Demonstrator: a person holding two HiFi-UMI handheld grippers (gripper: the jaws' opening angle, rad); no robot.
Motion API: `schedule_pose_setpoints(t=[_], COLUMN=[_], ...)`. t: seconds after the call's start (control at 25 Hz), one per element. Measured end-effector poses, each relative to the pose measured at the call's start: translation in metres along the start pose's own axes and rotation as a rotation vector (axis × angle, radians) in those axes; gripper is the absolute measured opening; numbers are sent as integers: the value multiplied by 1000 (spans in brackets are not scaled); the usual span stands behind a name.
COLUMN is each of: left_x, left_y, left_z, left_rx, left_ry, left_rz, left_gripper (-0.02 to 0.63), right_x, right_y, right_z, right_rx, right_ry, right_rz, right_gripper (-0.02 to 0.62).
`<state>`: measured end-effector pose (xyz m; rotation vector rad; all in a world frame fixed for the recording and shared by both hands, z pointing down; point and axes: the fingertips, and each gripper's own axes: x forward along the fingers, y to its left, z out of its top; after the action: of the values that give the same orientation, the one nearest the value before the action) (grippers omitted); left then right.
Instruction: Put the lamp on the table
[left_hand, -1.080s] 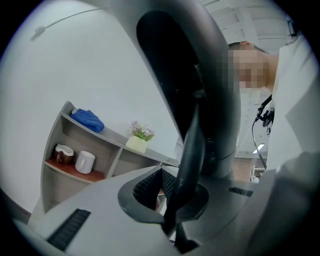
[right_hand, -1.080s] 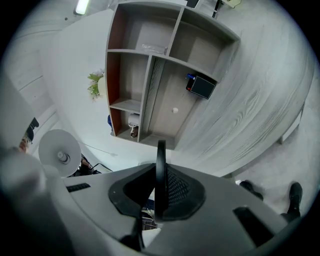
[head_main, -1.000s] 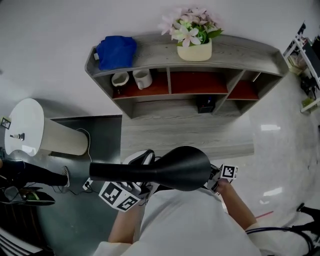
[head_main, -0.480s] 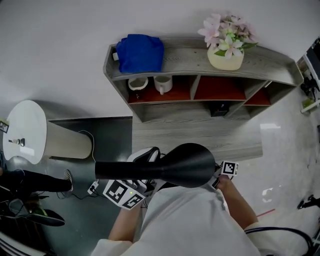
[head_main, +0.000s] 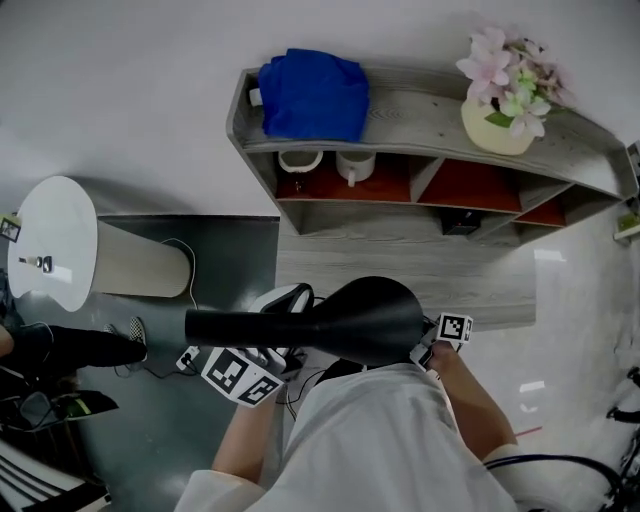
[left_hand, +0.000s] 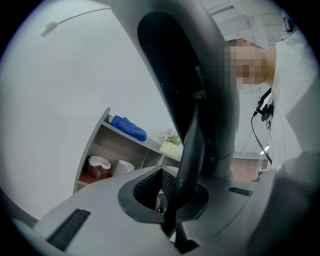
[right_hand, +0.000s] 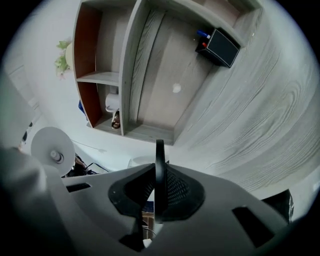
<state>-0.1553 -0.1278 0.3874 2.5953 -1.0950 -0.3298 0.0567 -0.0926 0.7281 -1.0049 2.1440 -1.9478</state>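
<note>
- grey wooden table (head_main: 400, 268): lies far of the person, with a shelf unit (head_main: 560, 125) along its far side.
- lamp (head_main: 350, 320): black, held sideways at the table's near edge, close to the person's body; wide shade to the right, narrow stem pointing left.
- white drum-shaped thing (head_main: 60, 240): stands at the far left, off the table.
- left gripper (left_hand: 172, 200): jaws pressed together on a thin black part of the lamp.
- right gripper (right_hand: 159, 192): jaws pinching a thin black edge of the lamp.
- blue cloth (head_main: 312, 95): on the shelf top, left end.
- flower pot (head_main: 500, 125): on the shelf top, right.
- two mugs (head_main: 355, 165): in the left shelf compartment.
</note>
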Motion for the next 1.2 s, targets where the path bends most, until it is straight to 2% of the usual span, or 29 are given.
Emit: schedule_pose_setpoints(t=[0.04,0.12,0.24,0.36,0.52,0.76,1.2], left_x=[-1,-2,0,3,9,20,30], left_y=[7,21,45,67,97,133,190], left_z=[0,-1,-4,-11,-24,-39,-52], left_rx=[1,-2,-8,-13,-28,-28,-20], left_ry=[-6,-13,-15,-12,4,34,63], left_rz=[4,20,51,77,97,87,72], left_gripper=[8,7,6,7,7,7,7], right_x=[5,22,47,73,96,134,193], right_y=[-4,2,2,3,-17,-32,-51], right_z=[2,7,17,22,26,24,29], right_rx=[-1,22,4,34,23,53,53], right_ry=[11,25,55,74,111,162,183], right_rz=[-21,33,46,99,59,64,25], right_gripper=[32,32,32,32,32,32,32])
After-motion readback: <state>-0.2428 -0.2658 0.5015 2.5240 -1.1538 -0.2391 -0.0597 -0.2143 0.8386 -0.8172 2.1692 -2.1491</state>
